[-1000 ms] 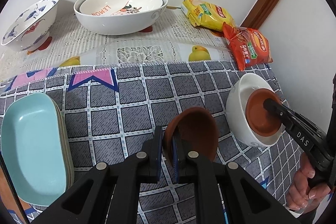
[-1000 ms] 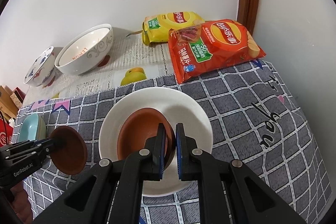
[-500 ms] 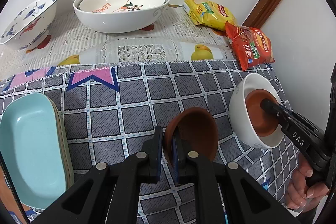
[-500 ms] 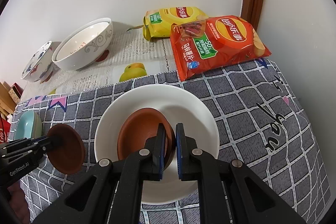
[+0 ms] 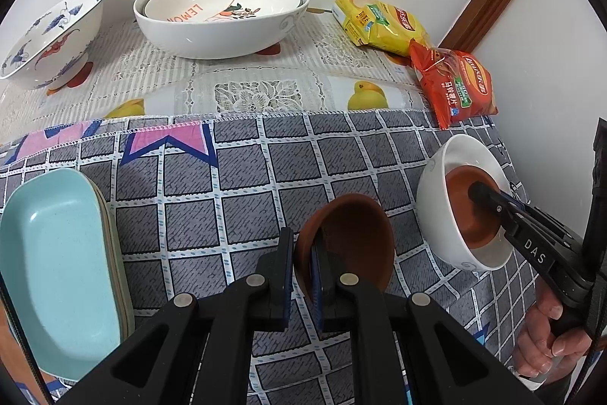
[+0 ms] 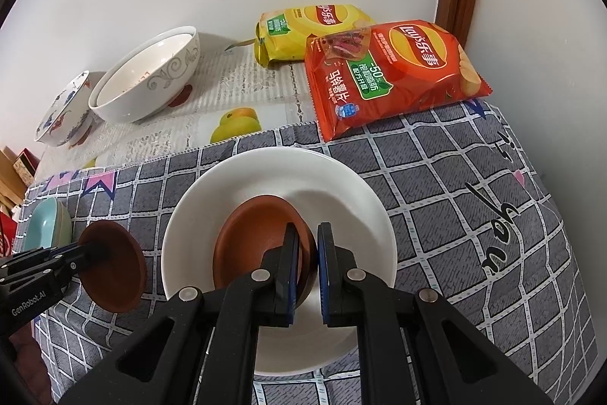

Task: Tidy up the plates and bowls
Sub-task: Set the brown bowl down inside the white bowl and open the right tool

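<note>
Left gripper (image 5: 303,266): fingers clamped on rim of brown saucer (image 5: 353,238), held above table (image 5: 242,200). Right gripper (image 6: 305,266): fingers clamped on second brown saucer (image 6: 254,241) inside white bowl (image 6: 341,185).

Brown dish A (image 5: 353,238) is clamped by its rim in my left tool, tilted on edge, above the checked cloth. Brown dish B (image 6: 261,238) is pinched at its near rim in my right tool, sitting inside the white bowl (image 6: 341,185) dead ahead of it. Teal plate stack (image 5: 57,272) lies flat, left of my left tool. Nested white bowls (image 5: 224,14) and blue-patterned bowl (image 5: 53,37) stand upright, far ahead by the wall.
</note>
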### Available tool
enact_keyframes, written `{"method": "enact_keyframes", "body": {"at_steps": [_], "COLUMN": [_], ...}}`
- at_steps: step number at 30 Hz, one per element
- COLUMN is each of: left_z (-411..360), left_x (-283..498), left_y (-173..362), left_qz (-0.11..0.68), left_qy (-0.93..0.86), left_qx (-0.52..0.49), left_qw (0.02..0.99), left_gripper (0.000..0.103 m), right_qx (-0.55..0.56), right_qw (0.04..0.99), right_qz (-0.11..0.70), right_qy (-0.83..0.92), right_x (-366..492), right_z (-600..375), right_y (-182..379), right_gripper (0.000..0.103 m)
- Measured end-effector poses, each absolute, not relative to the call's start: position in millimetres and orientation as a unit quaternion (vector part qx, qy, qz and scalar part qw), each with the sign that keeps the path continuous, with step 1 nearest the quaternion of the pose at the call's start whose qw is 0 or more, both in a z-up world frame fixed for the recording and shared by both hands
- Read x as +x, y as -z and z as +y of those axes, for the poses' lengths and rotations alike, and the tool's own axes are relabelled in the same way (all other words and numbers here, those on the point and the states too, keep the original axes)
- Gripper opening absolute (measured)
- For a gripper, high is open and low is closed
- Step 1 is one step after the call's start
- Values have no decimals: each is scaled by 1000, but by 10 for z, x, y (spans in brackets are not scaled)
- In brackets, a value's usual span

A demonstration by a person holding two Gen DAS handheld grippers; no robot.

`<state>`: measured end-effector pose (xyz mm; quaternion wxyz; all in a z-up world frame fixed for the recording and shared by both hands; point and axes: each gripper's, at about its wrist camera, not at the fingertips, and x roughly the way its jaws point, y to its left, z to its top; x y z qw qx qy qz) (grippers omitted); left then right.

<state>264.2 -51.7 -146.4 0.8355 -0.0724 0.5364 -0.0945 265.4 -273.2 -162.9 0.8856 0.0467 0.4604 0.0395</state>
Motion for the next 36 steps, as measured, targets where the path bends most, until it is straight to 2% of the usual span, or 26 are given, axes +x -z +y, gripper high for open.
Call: {"method": "enact_keyframes", "body": {"at_steps": [20,36], "left_z": [-509,-460], "left_x": [2646,2662], "left_y": [1467,1471], "left_qz": [536,540], "left_qy": [95,83], "left_qx": [-73,-74], "left_qw": [836,834], "left_gripper": [9,9], "right_qx": [39,-21], "right_qw": [881,876], "right_qz": [471,482], "right_qy": [-36,-12], "right_x": [2716,2783], "right_z": [-2727,-2591], "right_y": [1687,1730], "right_gripper": [9,9]}}
